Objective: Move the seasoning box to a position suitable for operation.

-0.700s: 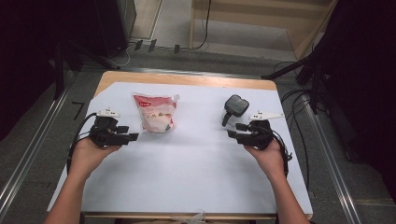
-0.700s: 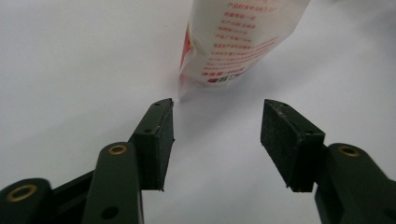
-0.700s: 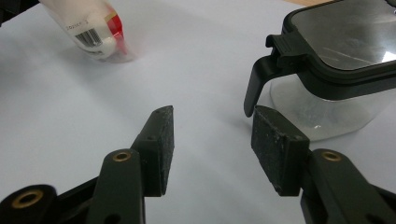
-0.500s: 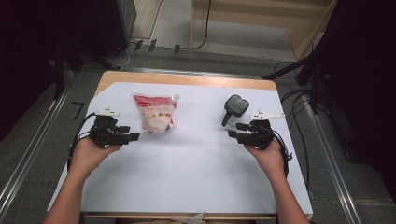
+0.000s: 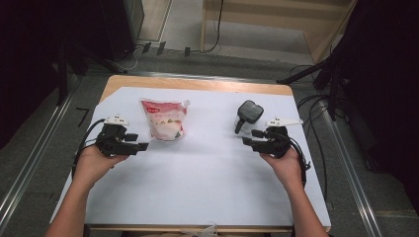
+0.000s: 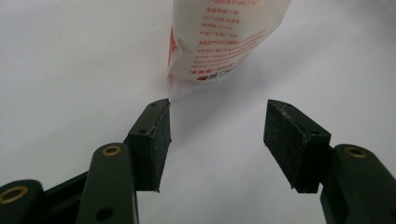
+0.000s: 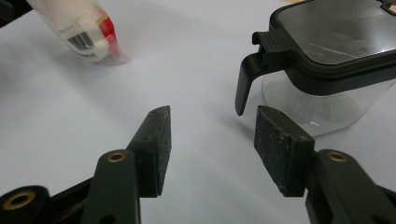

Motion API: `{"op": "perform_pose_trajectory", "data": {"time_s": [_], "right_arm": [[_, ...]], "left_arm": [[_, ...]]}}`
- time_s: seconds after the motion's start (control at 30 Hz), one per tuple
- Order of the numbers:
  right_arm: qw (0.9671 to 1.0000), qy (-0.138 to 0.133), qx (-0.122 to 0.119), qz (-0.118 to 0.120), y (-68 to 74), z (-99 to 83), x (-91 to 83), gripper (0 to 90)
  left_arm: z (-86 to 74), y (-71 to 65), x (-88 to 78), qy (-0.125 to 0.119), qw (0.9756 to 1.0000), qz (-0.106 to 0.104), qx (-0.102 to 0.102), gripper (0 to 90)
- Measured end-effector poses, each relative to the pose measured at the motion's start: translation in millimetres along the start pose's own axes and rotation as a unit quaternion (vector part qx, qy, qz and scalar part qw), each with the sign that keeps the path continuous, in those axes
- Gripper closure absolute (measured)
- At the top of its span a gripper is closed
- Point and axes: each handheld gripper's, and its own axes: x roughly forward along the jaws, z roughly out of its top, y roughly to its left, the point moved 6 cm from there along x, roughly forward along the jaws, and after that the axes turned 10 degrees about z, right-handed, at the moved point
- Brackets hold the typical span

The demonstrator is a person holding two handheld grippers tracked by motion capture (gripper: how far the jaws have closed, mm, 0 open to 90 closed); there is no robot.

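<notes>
High view: both my grippers rest low on the white table sheet (image 5: pixel 197 182), jaws apart, nothing between them.

Nearest, my left gripper (image 5: pixel 141 141) sits by the left edge and my right gripper (image 5: pixel 249 137) by the right edge, each gaping and empty. Just past my left jaws lies the red-and-white pouch (image 5: pixel 165 118), its lower corner just beside one pad (image 6: pixel 152 142) in the left gripper view. Just beyond my right jaws stands the clear container with a black lid (image 5: pixel 248 113), toward the far right corner, untouched.
</notes>
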Motion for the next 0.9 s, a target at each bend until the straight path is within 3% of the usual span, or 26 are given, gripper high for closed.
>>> {"op": "perform_pose_trajectory", "data": {"time_s": [0.33, 0.47, 0.73, 0.9], "right_arm": [[1.0000, 0.002, 0.006, 0.002, -3.2, -1.7, 1.1, 47.8], [1.0000, 0.006, -0.001, -0.001, -5.3, -2.6, 2.5, 47.0], [0.9998, 0.003, -0.014, -0.011, -11.8, 0.7, -1.0, 44.0], [0.9998, 0.007, -0.005, -0.017, -22.6, -1.7, -0.8, 41.2]], "left_arm": [[0.2, -5.0, 0.9, 0.011, 0.9997, -0.001, 0.023, 41.3], [0.9, -6.3, -0.1, 0.011, 0.9998, -0.010, 0.014, 40.8], [0.7, -3.9, -0.4, 0.010, 0.9999, -0.008, 0.011, 41.1], [0.5, -5.1, -2.1, 0.008, 0.9998, -0.010, 0.013, 41.1]]}}
